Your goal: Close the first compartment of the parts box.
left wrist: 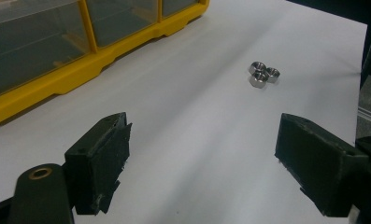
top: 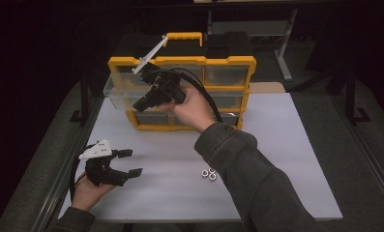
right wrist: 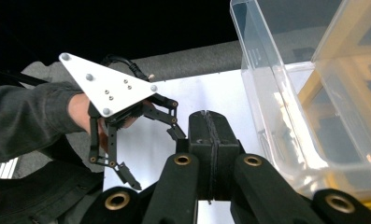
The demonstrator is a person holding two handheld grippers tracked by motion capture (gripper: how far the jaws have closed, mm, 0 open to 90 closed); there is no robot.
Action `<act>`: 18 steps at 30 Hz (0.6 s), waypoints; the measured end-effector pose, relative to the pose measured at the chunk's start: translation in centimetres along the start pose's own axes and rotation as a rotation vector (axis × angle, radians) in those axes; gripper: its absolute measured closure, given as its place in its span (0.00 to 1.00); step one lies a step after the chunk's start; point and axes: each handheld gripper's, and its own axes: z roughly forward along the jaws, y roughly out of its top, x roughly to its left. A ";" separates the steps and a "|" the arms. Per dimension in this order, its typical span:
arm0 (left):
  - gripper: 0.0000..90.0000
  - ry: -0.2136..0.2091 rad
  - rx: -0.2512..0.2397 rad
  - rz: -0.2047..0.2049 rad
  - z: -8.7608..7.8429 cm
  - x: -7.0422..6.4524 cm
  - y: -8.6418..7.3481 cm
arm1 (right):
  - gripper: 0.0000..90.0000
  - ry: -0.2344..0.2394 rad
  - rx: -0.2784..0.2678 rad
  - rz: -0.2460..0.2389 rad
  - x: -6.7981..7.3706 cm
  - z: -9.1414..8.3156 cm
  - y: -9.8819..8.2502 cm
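A yellow organizer case (top: pixel 218 62) with clear drawers stands at the back of the white board (top: pixel 276 145). One clear drawer (top: pixel 118 91) sticks out of its upper left side. My right gripper (top: pixel 141 103) hovers just in front of that drawer, jaws shut with nothing between them; in the right gripper view the right gripper (right wrist: pixel 210 117) has the drawer (right wrist: pixel 276 116) beside it. My left gripper (top: pixel 131 162) rests open at the front left of the board. Three steel nuts (top: pixel 209 174) lie together ahead of the left gripper (left wrist: pixel 202 135), apart from it; the nuts (left wrist: pixel 263 74) touch each other.
The yellow case (left wrist: pixel 57 79) runs along the board's far side. The board sits on a grey table with metal rails at its left and right edges. A metal stand (top: pixel 284 53) is behind the case.
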 end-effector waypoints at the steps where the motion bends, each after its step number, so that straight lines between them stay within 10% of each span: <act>1: 0.19 0.001 0.006 0.005 0.0 0.0 0.0 | 0.98 -0.011 0.005 -0.006 0.0 0.1 0.1; 18: 0.19 0.006 0.008 0.015 -0.2 0.2 0.0 | 0.99 -0.092 0.021 0.003 -1.5 0.6 1.1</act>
